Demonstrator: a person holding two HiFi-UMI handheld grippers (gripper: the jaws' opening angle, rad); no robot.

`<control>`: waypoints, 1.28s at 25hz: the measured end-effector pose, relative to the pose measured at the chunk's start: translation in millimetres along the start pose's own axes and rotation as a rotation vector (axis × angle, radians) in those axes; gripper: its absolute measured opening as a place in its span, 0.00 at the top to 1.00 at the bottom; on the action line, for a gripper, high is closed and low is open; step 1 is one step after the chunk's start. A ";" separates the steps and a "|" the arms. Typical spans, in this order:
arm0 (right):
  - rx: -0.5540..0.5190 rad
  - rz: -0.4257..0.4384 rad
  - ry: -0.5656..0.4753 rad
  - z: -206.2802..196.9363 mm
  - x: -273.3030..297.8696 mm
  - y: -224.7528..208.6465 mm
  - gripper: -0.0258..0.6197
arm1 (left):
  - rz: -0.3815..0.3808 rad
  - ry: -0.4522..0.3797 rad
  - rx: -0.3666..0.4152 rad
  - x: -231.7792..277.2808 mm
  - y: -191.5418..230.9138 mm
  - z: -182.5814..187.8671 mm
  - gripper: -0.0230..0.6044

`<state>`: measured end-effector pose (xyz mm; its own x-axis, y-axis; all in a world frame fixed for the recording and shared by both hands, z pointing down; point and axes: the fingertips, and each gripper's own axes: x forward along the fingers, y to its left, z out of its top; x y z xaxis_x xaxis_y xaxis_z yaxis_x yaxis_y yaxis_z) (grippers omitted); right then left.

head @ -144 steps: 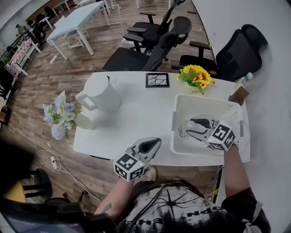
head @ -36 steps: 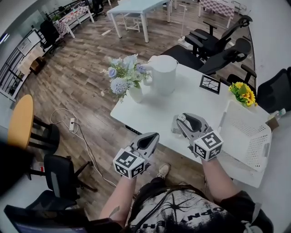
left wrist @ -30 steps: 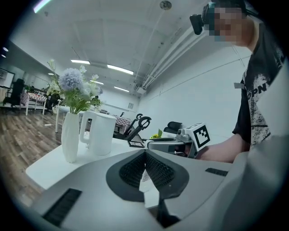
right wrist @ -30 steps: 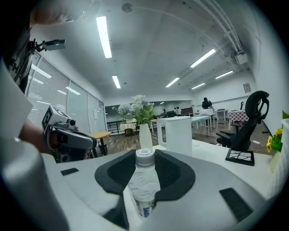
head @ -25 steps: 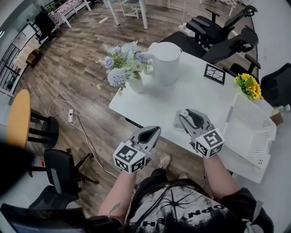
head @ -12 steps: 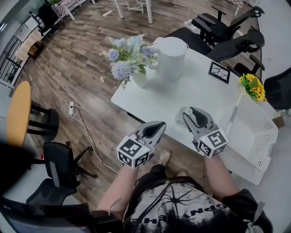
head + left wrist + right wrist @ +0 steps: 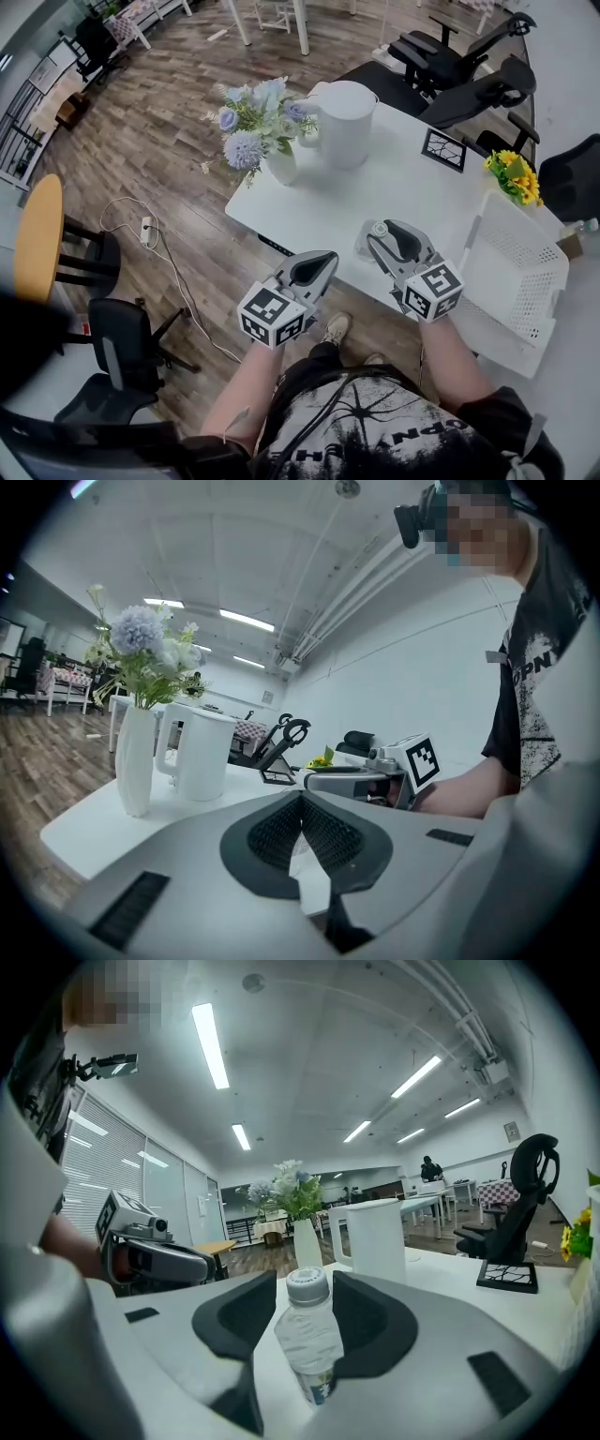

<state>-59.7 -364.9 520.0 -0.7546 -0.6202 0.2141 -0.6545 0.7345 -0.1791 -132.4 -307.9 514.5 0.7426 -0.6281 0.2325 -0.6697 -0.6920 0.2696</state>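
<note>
My right gripper (image 7: 375,234) is shut on a small clear water bottle (image 7: 367,246) with a white cap, at the white table's (image 7: 319,202) front edge. In the right gripper view the bottle (image 7: 309,1340) stands slightly tilted between the dark pads (image 7: 234,1321). My left gripper (image 7: 323,256) hangs just off the table's front edge, to the left of the bottle. It is shut with nothing in it, and its pads (image 7: 281,832) meet. Each gripper shows in the other's view: the right gripper (image 7: 361,780) and the left gripper (image 7: 155,1260).
A white jug (image 7: 345,122) and a white vase of pale blue flowers (image 7: 279,164) stand at the table's far left. A black square mat (image 7: 442,150), yellow flowers (image 7: 511,178) and a white mesh basket (image 7: 520,272) lie to the right. Black office chairs (image 7: 450,66) stand behind.
Some seconds ago the right gripper was over the basket; now it is at the table's front edge with the bottle. In the last second both grippers have hardly moved.
</note>
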 end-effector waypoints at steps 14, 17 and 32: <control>-0.039 0.000 -0.028 22.0 -32.8 17.9 0.65 | -0.014 -0.035 0.048 -0.2 -27.1 19.1 0.95; -0.051 0.005 -0.039 30.1 -45.4 25.4 0.65 | -0.025 -0.051 0.063 0.3 -38.3 26.0 0.95; -0.098 0.001 -0.061 40.6 -133.5 39.6 0.65 | -0.114 -0.068 0.141 21.8 -105.0 41.9 0.95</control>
<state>13.3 -264.2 445.3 -0.7585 -0.6331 0.1544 -0.6485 0.7566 -0.0840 -46.3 -263.9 452.1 0.8144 -0.5624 0.1433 -0.5797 -0.7998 0.1557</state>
